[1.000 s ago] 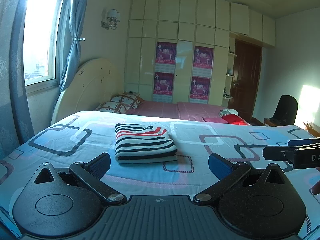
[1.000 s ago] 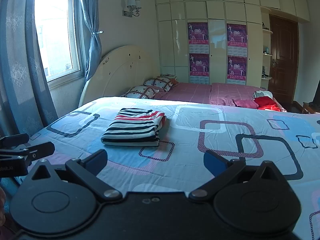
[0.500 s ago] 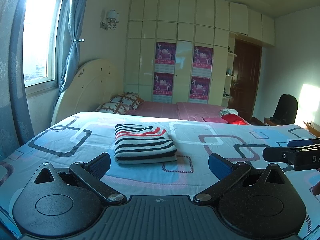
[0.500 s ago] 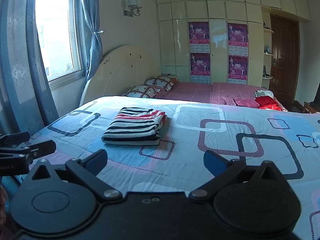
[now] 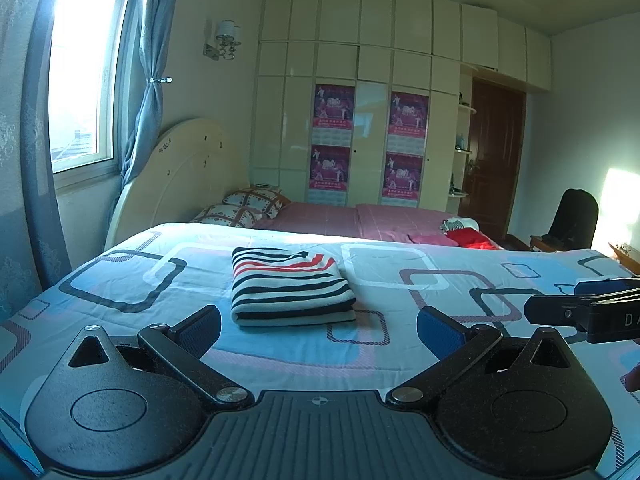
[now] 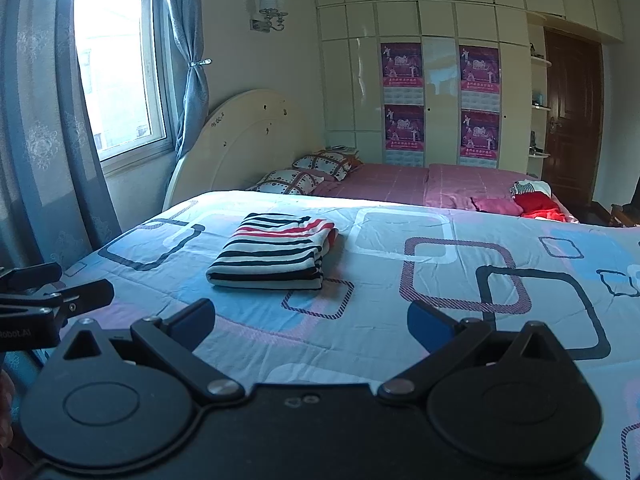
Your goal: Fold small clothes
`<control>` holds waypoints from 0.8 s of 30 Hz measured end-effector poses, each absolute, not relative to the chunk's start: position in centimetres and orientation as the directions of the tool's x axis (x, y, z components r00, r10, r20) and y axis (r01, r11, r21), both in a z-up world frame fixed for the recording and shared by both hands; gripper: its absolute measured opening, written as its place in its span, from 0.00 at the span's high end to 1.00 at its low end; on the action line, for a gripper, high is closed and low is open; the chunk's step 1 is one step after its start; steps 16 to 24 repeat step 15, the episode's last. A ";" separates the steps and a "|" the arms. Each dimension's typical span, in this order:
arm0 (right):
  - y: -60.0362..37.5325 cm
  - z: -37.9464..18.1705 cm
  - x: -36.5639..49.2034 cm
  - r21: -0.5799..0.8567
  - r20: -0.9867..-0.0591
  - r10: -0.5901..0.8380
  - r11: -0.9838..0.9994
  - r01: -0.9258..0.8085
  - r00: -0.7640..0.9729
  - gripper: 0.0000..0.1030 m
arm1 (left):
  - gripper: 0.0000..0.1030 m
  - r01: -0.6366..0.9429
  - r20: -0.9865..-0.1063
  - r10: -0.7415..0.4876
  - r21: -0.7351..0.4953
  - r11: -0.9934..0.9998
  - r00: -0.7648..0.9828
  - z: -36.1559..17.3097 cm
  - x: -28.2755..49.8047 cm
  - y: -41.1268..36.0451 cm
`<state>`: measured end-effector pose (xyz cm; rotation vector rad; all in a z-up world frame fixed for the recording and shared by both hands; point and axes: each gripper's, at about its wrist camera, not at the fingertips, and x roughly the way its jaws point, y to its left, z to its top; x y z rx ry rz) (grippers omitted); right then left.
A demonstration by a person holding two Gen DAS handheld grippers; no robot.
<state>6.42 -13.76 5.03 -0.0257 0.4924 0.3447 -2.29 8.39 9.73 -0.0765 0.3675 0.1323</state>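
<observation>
A striped garment [image 5: 290,286], black, white and red, lies folded into a neat rectangle on the patterned blue quilt [image 5: 400,280]. My left gripper [image 5: 319,332] is open just short of it, nothing between its blue pads. In the right wrist view the same folded garment [image 6: 272,254] sits ahead and to the left, and my right gripper [image 6: 311,326] is open and empty above the quilt [image 6: 460,280]. Each gripper shows at the edge of the other's view: the right one [image 5: 584,312] and the left one [image 6: 52,300].
Further back lie a pink bedspread [image 5: 360,222], two patterned pillows [image 5: 248,208] and a small pile of red and pink clothes [image 5: 460,236]. A cream headboard [image 5: 180,176], window with blue curtains [image 5: 80,92], wardrobe wall [image 5: 368,128], brown door [image 5: 496,160] and dark chair [image 5: 572,220] surround the bed.
Almost nothing has moved. Both grippers stay open and hover in place, with only a slight drift of view; the folded garment lies where it was.
</observation>
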 end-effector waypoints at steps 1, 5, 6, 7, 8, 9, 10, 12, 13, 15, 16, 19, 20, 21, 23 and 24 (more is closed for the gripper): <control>-13.8 5.0 6.4 0.058 -0.468 0.319 0.942 -0.331 0.824 0.01 | 0.00 -0.143 -0.362 0.116 -0.051 0.988 0.925 9.7 -2.3 8.3; -13.7 5.1 6.4 0.058 -0.467 0.318 0.942 -0.330 0.825 0.01 | 0.00 -0.136 -0.356 0.110 -0.050 0.989 0.928 9.7 -2.3 8.3; -13.7 5.1 6.4 0.057 -0.468 0.317 0.942 -0.330 0.825 0.01 | 0.00 -0.142 -0.344 0.121 -0.036 0.989 0.931 9.6 -2.4 8.1; -13.7 5.0 6.4 0.057 -0.468 0.317 0.942 -0.329 0.825 0.01 | 0.00 -0.153 -0.333 0.138 -0.018 0.988 0.933 9.6 -2.5 7.9; -13.7 5.1 6.4 0.057 -0.468 0.317 0.942 -0.330 0.825 0.01 | 0.00 -0.152 -0.328 0.140 -0.009 0.988 0.934 9.7 -2.5 7.8; -13.7 5.1 6.4 0.057 -0.468 0.316 0.943 -0.329 0.825 0.01 | 0.00 -0.151 -0.319 0.140 -0.009 0.989 0.937 9.7 -2.6 7.8; -13.8 5.1 6.4 0.057 -0.468 0.316 0.943 -0.329 0.825 0.01 | 0.00 -0.151 -0.314 0.140 -0.011 0.988 0.939 9.7 -2.6 7.9; -13.8 5.1 6.5 0.056 -0.468 0.316 0.943 -0.329 0.825 0.01 | 0.00 -0.150 -0.313 0.137 -0.016 0.989 0.940 9.8 -2.7 8.0; -13.8 5.0 6.5 0.057 -0.468 0.317 0.942 -0.330 0.825 0.01 | 0.00 -0.149 -0.314 0.136 -0.020 0.989 0.940 9.9 -2.7 8.0; -13.8 5.0 6.5 0.058 -0.468 0.320 0.941 -0.332 0.824 0.01 | 0.00 -0.145 -0.320 0.129 -0.026 0.989 0.939 9.9 -2.7 7.9; -13.8 5.0 6.5 0.058 -0.468 0.320 0.941 -0.332 0.824 0.01 | 0.00 -0.145 -0.320 0.129 -0.026 0.989 0.939 9.9 -2.7 7.9; -13.8 5.0 6.5 0.058 -0.468 0.320 0.941 -0.332 0.824 0.01 | 0.00 -0.145 -0.320 0.129 -0.026 0.989 0.939 9.9 -2.7 7.9; -13.8 5.0 6.5 0.058 -0.468 0.320 0.941 -0.332 0.824 0.01 | 0.00 -0.145 -0.320 0.129 -0.026 0.989 0.939 9.9 -2.7 7.9; -13.8 5.0 6.5 0.058 -0.468 0.320 0.941 -0.332 0.824 0.01 | 0.00 -0.145 -0.320 0.129 -0.026 0.989 0.939 9.9 -2.7 7.9; -13.8 5.0 6.5 0.058 -0.468 0.320 0.941 -0.332 0.824 0.01 | 0.00 -0.145 -0.320 0.129 -0.026 0.989 0.939 9.9 -2.7 7.9; -13.8 5.0 6.5 0.058 -0.468 0.320 0.941 -0.332 0.824 0.01 | 0.00 -0.145 -0.320 0.129 -0.026 0.989 0.939 9.9 -2.7 7.9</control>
